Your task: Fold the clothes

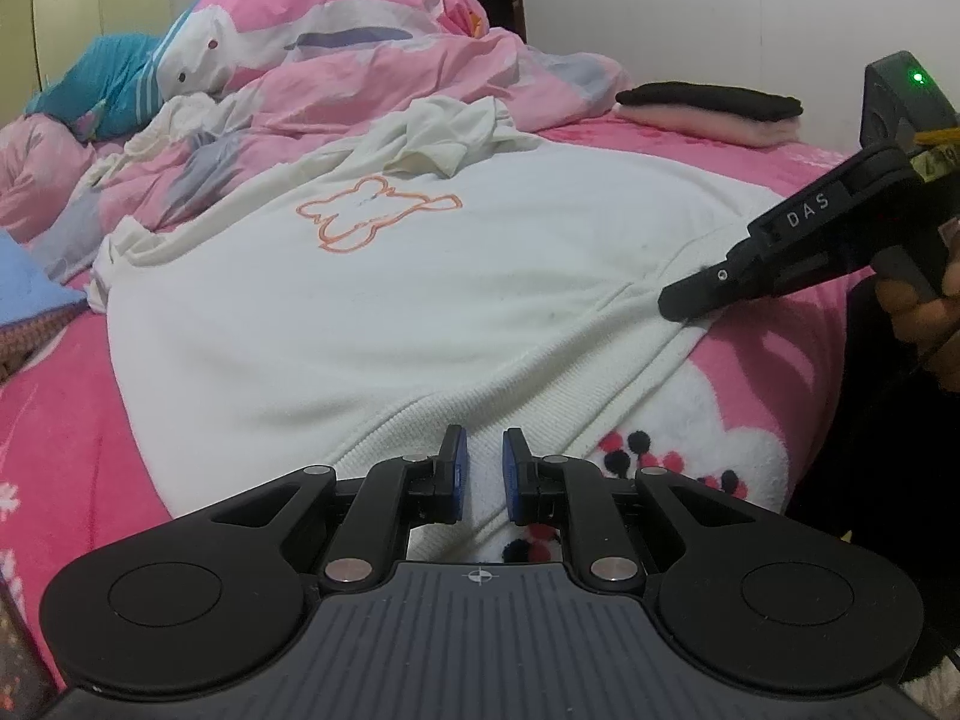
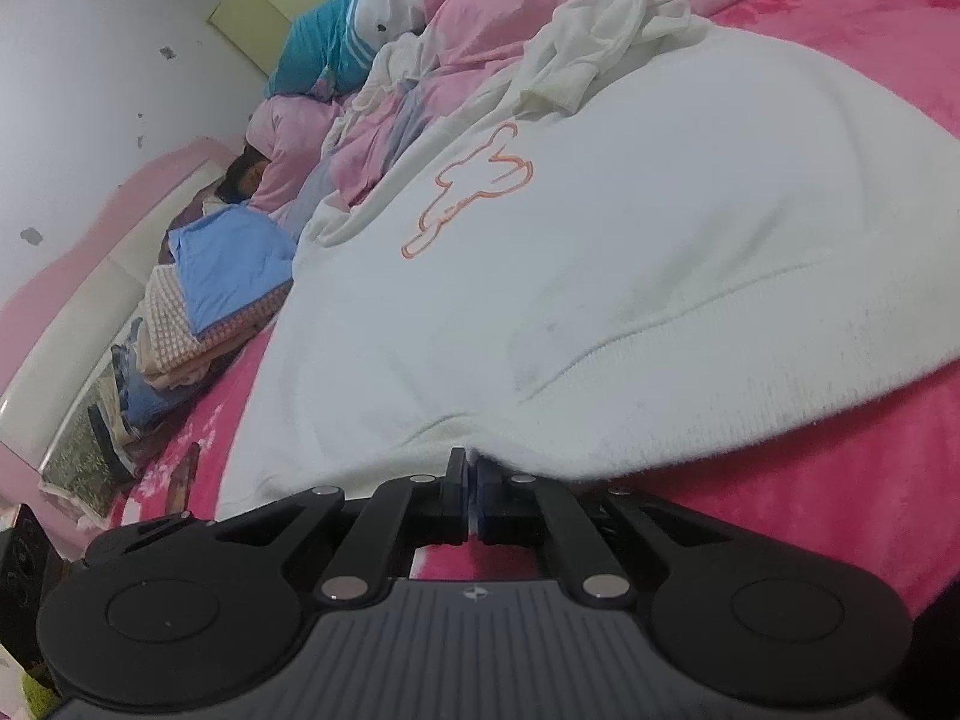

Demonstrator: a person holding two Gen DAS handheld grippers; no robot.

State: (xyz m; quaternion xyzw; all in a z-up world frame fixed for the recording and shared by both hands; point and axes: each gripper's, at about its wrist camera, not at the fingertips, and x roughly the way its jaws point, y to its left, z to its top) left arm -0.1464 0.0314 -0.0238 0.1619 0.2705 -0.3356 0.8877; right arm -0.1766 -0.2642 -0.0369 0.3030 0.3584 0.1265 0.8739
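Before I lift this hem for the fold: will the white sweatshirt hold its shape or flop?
The white sweatshirt will probably flop: it drapes softly over the bed. Its thick ribbed hem suggests some weight, so the middle may sag between the left gripper and right gripper.

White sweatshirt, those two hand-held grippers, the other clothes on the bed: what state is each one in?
White sweatshirt: spread flat, unfolded.
Left hand-held gripper: pinching the ribbed hem.
Right hand-held gripper: shut on the hem's edge.
Black garment: folded, stacked on pink one.
Cream garment: crumpled.
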